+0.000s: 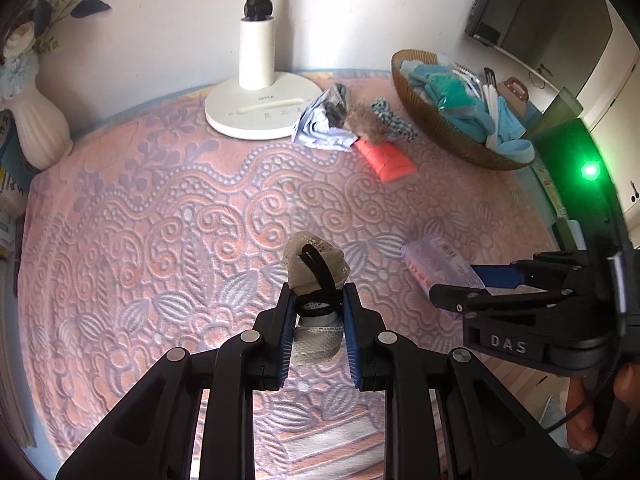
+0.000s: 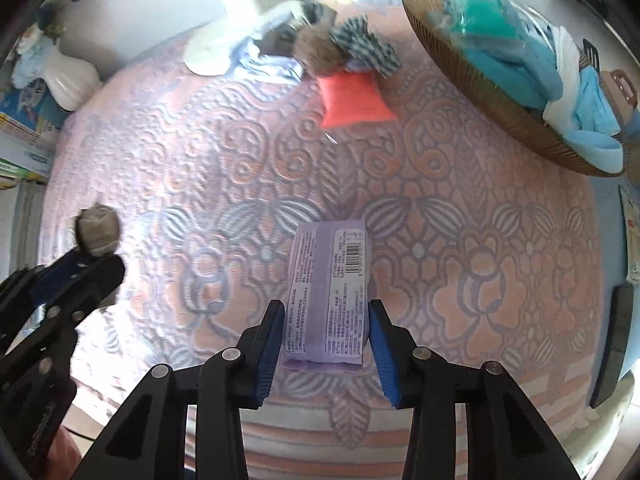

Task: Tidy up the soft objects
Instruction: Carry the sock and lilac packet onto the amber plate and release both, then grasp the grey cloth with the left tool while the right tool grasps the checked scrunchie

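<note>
A rolled beige sock bundle [image 1: 314, 264] with a black strap sticks up between the pads of my left gripper [image 1: 318, 296], which is shut on it above the patterned pink cloth [image 1: 160, 220]. In the right wrist view this bundle [image 2: 98, 230] and the left gripper [image 2: 80, 276] sit at the far left. A purple wrapped packet [image 2: 328, 264] lies flat on the cloth, and my right gripper [image 2: 326, 304] points down over it with both blue pads against its long sides. From the left wrist view the right gripper [image 1: 456, 280] straddles the same packet [image 1: 432, 260].
A woven basket [image 1: 440, 136] holding blue and teal cloths stands at the back right. A red pouch [image 1: 386, 158], a fuzzy brown ball [image 1: 366, 124] and crumpled cloths [image 1: 328, 128] lie beside a white lamp base [image 1: 256, 108]. A white vase [image 1: 38, 128] is at the left edge.
</note>
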### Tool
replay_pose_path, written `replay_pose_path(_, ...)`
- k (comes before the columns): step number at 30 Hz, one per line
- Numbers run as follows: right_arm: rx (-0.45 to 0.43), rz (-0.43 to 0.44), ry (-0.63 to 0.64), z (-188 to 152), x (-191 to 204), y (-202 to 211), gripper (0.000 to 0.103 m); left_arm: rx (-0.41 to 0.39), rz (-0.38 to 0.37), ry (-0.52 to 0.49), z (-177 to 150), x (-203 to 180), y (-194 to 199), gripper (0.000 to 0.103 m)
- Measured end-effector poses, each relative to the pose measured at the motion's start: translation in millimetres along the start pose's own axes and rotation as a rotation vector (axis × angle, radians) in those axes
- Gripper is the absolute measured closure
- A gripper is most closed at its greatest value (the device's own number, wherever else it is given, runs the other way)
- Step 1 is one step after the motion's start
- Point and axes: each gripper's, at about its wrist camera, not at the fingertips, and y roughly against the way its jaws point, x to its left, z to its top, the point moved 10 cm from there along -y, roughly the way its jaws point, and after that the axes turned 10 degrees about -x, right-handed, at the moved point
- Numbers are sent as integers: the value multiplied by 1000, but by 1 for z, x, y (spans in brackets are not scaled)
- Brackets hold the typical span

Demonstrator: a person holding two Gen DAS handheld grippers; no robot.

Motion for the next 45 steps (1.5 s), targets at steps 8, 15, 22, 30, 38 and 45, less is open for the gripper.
replay_pose_path(8,-110,114,-89,10,-23,59,62,-56,4,11,20,4,16,84)
replay_pose_path(15,-148,138,-116,33,-54,82,62,-69,-3,64,39,-1,21,84)
replay_pose_path(22,-226,149,-128,80,-92,107,62,-97,-30,90,79,-39,12,84)
replay_pose_path(30,-413,69,-174,159,-188,153,62,-158,-117,36,169,-123,-18,83)
replay_pose_path(38,-451,32,-149,208,-226,150,43,-151,-158,-5,220,-185,-61,54)
replay_pose_path(45,-377,45,-182,185,-258,127,43,-65,-132,100,191,-169,-85,46)
